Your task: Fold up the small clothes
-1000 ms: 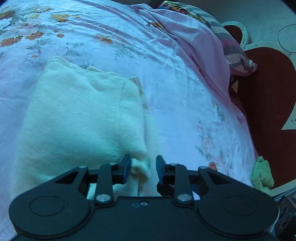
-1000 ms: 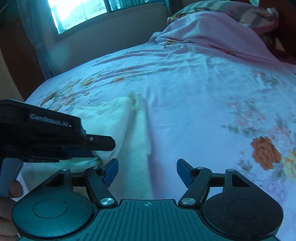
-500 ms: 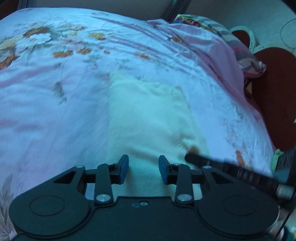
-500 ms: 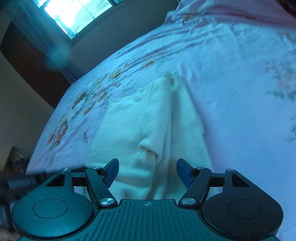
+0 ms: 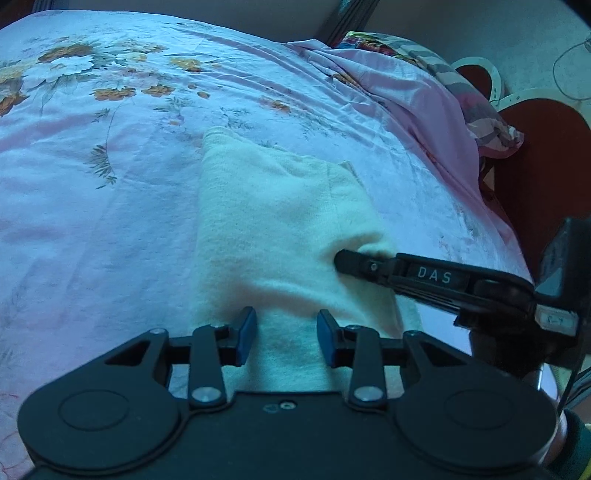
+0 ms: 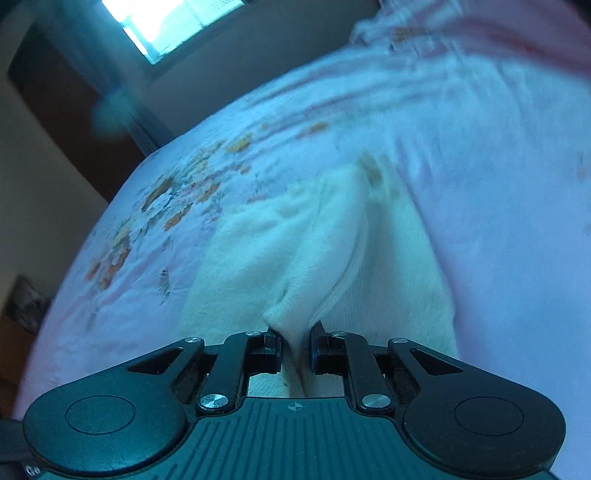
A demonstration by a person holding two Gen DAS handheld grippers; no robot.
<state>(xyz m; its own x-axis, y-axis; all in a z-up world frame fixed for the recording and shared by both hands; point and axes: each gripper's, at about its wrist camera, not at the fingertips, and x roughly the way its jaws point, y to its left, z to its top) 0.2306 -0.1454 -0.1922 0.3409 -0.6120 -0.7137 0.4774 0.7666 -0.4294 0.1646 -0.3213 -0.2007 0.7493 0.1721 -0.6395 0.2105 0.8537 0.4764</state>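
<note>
A cream knit garment [image 5: 273,229] lies partly folded on the pink floral bedsheet [image 5: 92,206]. My left gripper [image 5: 285,336] hovers over the garment's near edge. Its blue pads [image 5: 245,334] stand apart with flat cloth showing between them, and they grip nothing. My right gripper [image 6: 295,341] is closing, and its jaws pinch a raised fold of the cream garment [image 6: 295,258]. In the left wrist view the right gripper [image 5: 341,261] reaches in from the right, its tip buried in the garment's right side.
A crumpled pink quilt [image 5: 402,92] and a patterned pillow [image 5: 480,110] lie at the bed's far right. A red heart-shaped mat [image 5: 539,166] covers the floor beyond the bed's edge. A window [image 6: 173,26] and dark furniture [image 6: 62,103] stand behind the bed.
The right gripper came in over the garment's right side, and its jaws went from wide apart to pinched on a fold. The left gripper shifted toward the garment's near edge, its jaws about the same.
</note>
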